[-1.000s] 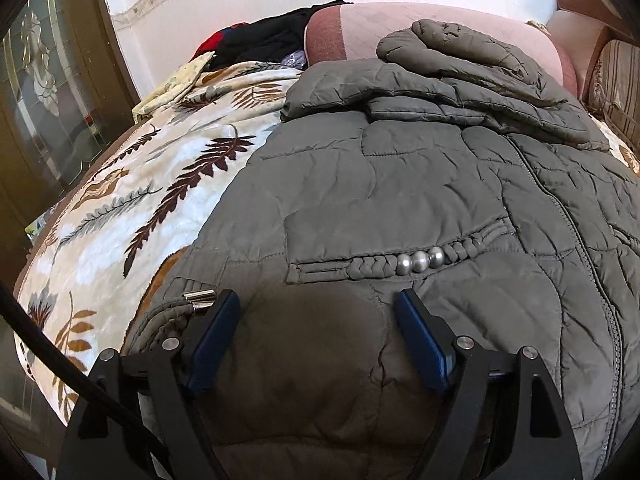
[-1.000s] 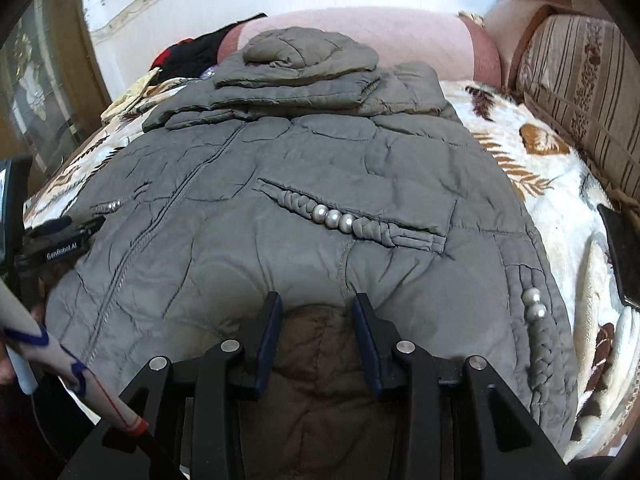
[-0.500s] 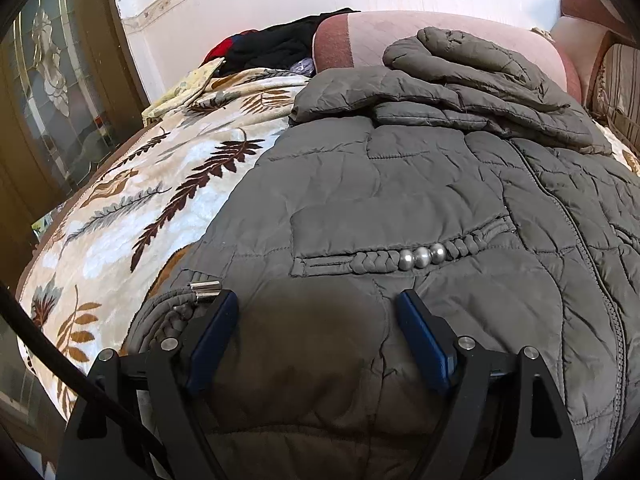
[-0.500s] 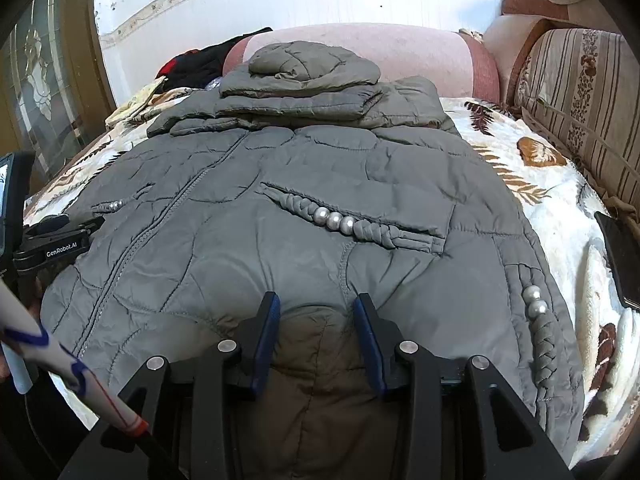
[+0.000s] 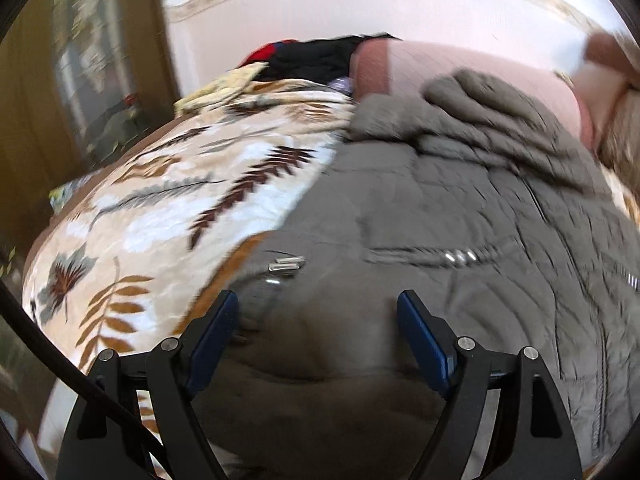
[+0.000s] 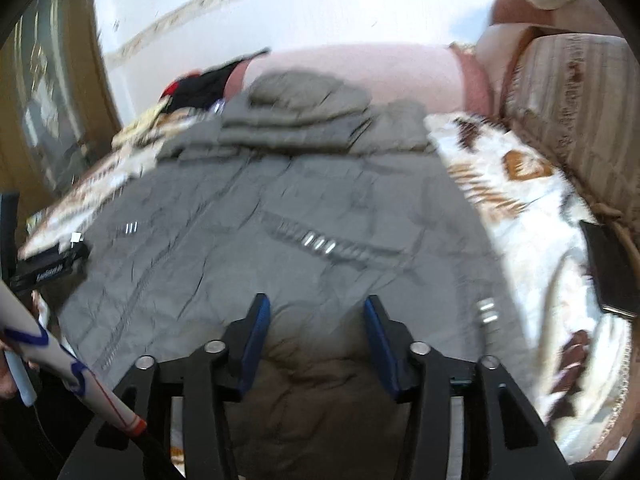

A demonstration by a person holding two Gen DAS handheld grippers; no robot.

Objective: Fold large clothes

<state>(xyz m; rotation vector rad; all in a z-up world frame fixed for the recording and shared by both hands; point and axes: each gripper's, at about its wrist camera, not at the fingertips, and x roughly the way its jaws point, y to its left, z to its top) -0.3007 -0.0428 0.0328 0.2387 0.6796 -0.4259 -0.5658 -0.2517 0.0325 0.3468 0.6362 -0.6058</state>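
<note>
A grey-green quilted jacket (image 5: 440, 200) lies spread flat on the bed with its front up. Its hood (image 5: 480, 96) and sleeves are folded in at the far end. My left gripper (image 5: 317, 296) hangs over the near left corner of the hem with its jaws wide open, and the pads do not press the cloth. In the right wrist view the jacket (image 6: 320, 184) fills the middle. My right gripper (image 6: 316, 299) is above the near hem and its jaws are opening. A dark bulge of hem lies between them, but the pads stand off it. Both views are blurred.
A leaf-patterned blanket (image 5: 180, 200) covers the bed under the jacket. A pink bolster (image 5: 460, 64) and a heap of dark clothes (image 5: 312, 56) lie at the far wall. Striped cushions (image 6: 572, 100) line the right side, with a flat dark device (image 6: 612, 264) beside them. A wooden glazed door (image 5: 80, 80) stands left.
The right jaws have spread well apart from the bunched hem they were close around. Both grippers have drawn back and up a little. The left jaws keep the same width.
</note>
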